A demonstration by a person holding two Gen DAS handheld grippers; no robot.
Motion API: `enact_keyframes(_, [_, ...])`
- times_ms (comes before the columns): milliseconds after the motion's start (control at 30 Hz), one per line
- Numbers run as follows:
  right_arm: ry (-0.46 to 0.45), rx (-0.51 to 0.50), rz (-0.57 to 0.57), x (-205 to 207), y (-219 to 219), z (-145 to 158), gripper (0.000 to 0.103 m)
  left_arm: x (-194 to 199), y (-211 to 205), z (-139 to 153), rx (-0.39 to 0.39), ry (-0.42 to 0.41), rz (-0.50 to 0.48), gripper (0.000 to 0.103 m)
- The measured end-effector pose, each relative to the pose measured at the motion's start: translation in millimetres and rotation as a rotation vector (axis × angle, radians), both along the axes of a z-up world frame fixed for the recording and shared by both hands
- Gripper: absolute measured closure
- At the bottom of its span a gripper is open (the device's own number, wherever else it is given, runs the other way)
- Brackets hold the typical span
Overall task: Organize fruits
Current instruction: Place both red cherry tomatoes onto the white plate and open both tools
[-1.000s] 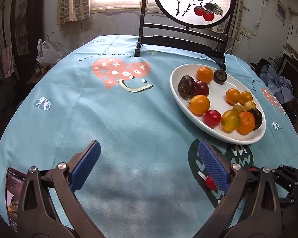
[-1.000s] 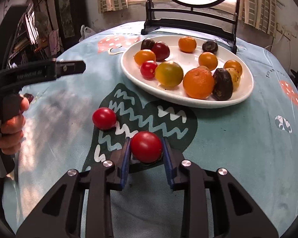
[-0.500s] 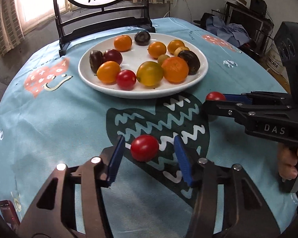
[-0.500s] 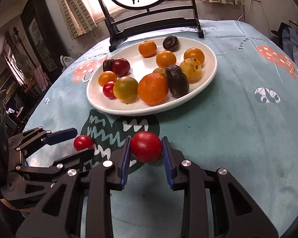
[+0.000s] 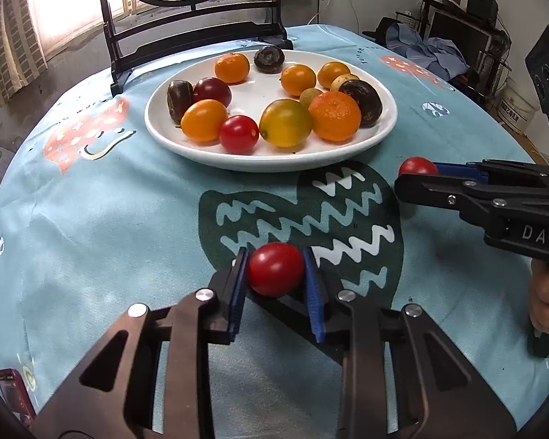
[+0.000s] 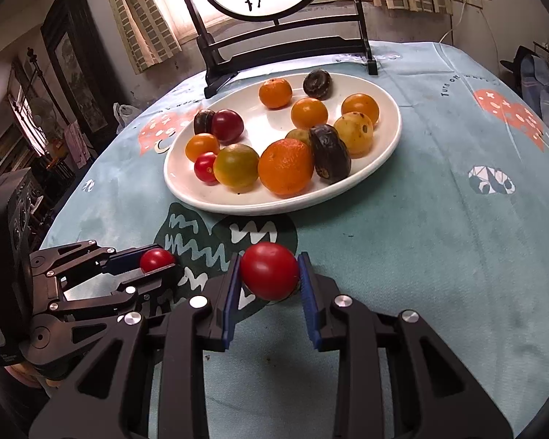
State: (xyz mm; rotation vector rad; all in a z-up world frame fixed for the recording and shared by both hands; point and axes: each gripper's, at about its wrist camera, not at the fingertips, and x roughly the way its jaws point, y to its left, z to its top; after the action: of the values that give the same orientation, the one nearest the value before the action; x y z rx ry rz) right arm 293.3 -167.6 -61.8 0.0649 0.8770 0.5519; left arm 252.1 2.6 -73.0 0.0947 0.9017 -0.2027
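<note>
A white oval plate (image 5: 384, 128) holds several fruits: oranges, dark passion fruits, a yellow-green one and a red tomato (image 5: 238, 134). My left gripper (image 5: 275, 272) is shut on a red tomato (image 5: 275, 269) low over the dark green heart print, in front of the plate. My right gripper (image 6: 268, 274) is shut on another red tomato (image 6: 269, 270) and holds it above the cloth, near the plate's front rim (image 6: 238, 206). Each gripper with its tomato also shows in the other view: the right one (image 5: 417, 167) and the left one (image 6: 156, 259).
The round table wears a light blue cloth (image 5: 91, 219). A black wooden stand with a round painted screen (image 6: 274, 47) stands behind the plate. A phone (image 5: 12, 391) lies at the near left edge. Clutter and furniture ring the table.
My left gripper swung round to the loose tomato, then closed on it. My right gripper kept its tomato and lifted it a little toward the plate.
</note>
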Motion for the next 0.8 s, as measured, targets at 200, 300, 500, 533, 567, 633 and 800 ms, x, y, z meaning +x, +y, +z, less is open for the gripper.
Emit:
enact_keyframes(200, [-0.018,0.005,0.011,-4.0,0.0,3.4,0.072,-3.7,-0.3,6.9,-0.003,-0.027,0.002,0.074])
enact_keyframes(300, [-0.039,0.031,0.014,-6.0,-2.1,8.8,0.072,-8.8,0.1,15.4,-0.013,-0.056,0.004,0.074])
enact_keyframes(500, [-0.129,0.081,-0.004,8.6,-0.4,38.6,0.072,8.4,3.4,54.8,-0.081,-0.123,0.023,0.074])
enact_keyframes(533, [-0.146,0.088,-0.009,14.3,0.3,45.8,0.072,16.3,4.1,63.3,-0.093,-0.137,0.031,0.074])
enact_keyframes(567, [-0.158,0.094,-0.014,19.9,0.8,51.4,0.072,25.5,4.9,70.6,-0.102,-0.148,0.039,0.074])
enact_keyframes(633, [-0.176,0.096,-0.027,36.0,2.6,61.2,0.072,45.3,6.6,80.2,-0.11,-0.16,0.057,0.074])
enact_keyframes(800, [-0.19,0.081,-0.055,75.8,10.7,65.4,0.072,100.4,10.2,82.9,-0.114,-0.134,0.106,0.074])
